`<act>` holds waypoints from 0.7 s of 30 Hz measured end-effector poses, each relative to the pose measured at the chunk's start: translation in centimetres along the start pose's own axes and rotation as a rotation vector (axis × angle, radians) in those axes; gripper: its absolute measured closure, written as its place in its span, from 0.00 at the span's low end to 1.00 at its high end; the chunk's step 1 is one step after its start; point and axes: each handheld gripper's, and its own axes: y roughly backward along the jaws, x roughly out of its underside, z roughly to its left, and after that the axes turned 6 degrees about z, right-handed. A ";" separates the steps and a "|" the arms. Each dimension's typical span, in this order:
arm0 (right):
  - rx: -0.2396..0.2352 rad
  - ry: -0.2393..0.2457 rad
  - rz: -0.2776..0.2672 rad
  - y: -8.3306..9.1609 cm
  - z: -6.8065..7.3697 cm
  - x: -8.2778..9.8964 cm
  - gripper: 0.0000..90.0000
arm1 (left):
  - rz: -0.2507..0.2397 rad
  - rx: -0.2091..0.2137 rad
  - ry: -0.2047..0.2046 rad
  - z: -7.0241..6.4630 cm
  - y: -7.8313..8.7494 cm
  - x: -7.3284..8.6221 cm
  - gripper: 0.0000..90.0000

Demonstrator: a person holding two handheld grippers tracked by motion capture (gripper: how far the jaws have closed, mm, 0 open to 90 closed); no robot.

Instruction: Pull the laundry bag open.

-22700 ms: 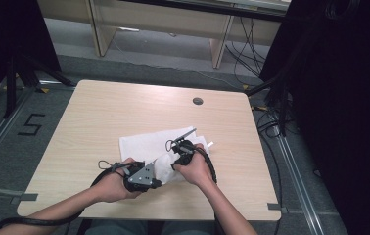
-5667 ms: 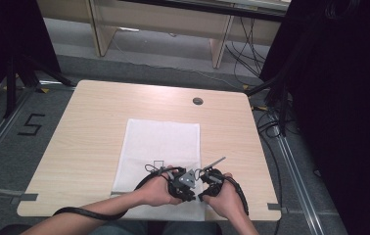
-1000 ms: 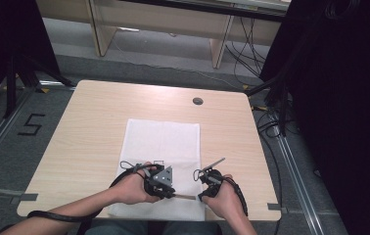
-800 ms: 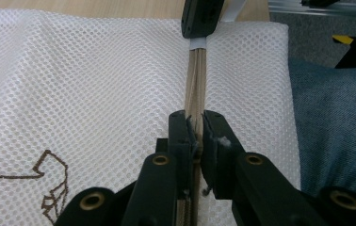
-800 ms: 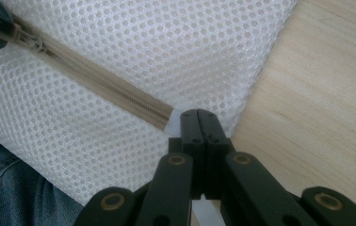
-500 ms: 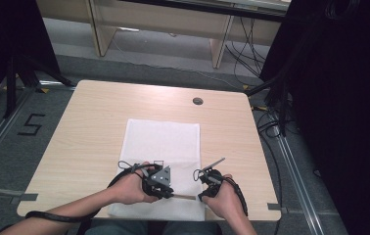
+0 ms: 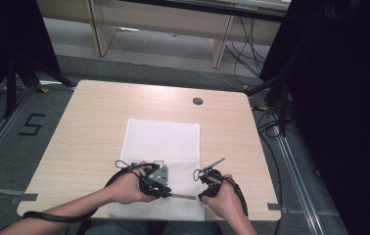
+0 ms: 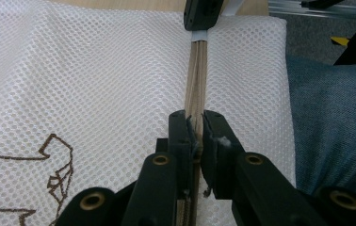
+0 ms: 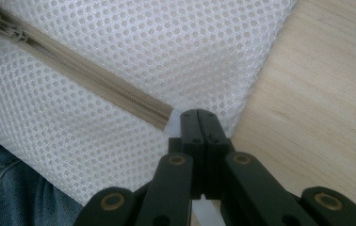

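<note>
Seemingly clamped, both hand-held grippers, left (image 8: 195, 136) on zipper (image 8: 196, 80), mesh bag (image 7: 166, 142) overhanging table (image 7: 100, 117) edge.

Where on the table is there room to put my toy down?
There is bare wood on the table to the left of the white mesh bag, a narrower strip to its right, and a band behind it around the small round hole. The near edge is crowded: the left gripper and right gripper work at the bag's zipper.

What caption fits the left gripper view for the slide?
Left tongs shut on the beige zipper of a white mesh bag, the right tongs pinching the zipper's far end.
</note>
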 end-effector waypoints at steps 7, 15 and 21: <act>0.000 0.000 -0.001 0.0 0.0 0.0 1.00 | -0.003 0.000 -0.011 0.0 0.2 0.2 0.91; 0.001 -0.002 0.000 0.0 0.0 0.0 1.00 | -0.008 -0.003 0.007 0.0 0.6 0.6 0.91; 0.000 0.002 0.000 0.0 0.0 0.0 1.00 | -0.005 0.005 0.006 0.1 0.7 0.8 0.91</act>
